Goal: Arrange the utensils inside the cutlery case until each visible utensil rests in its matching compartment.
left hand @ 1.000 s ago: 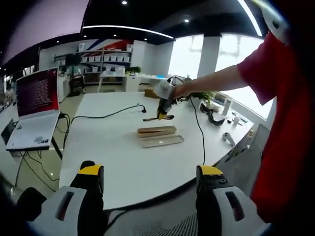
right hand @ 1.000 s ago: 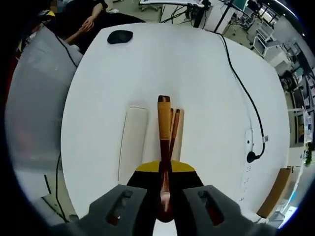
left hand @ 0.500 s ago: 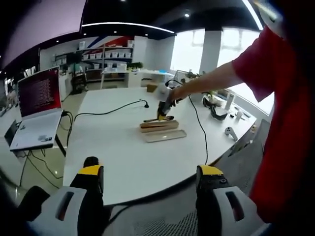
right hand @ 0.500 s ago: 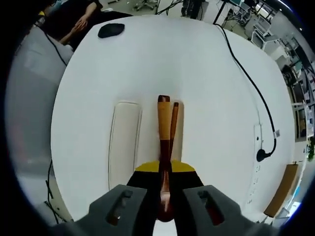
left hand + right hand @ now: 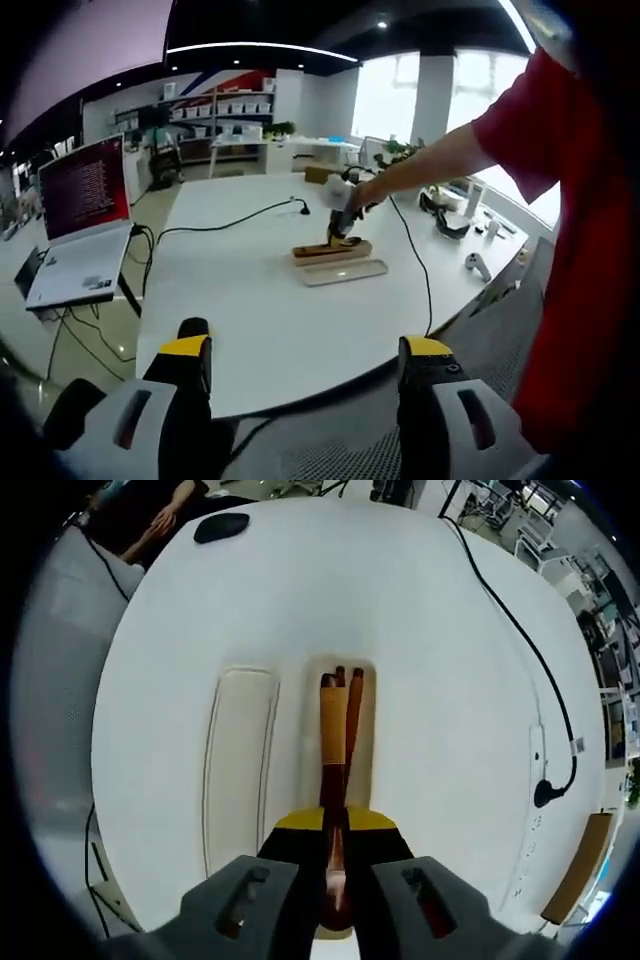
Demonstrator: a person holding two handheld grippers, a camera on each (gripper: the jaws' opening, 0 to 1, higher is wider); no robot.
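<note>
Right gripper lowers a wooden utensil into the cutlery case

The right gripper (image 5: 334, 865) has its fingers clenched on a wooden utensil (image 5: 332, 742) whose far end lies over the cutlery case (image 5: 340, 770), beside the case lid (image 5: 238, 765) on the white worktop (image 5: 430, 650). The left gripper (image 5: 300, 385) hangs released, well apart from the case.

One case (image 5: 340, 695), one lid (image 5: 238, 760), three utensils (image 5: 333, 742).
</note>
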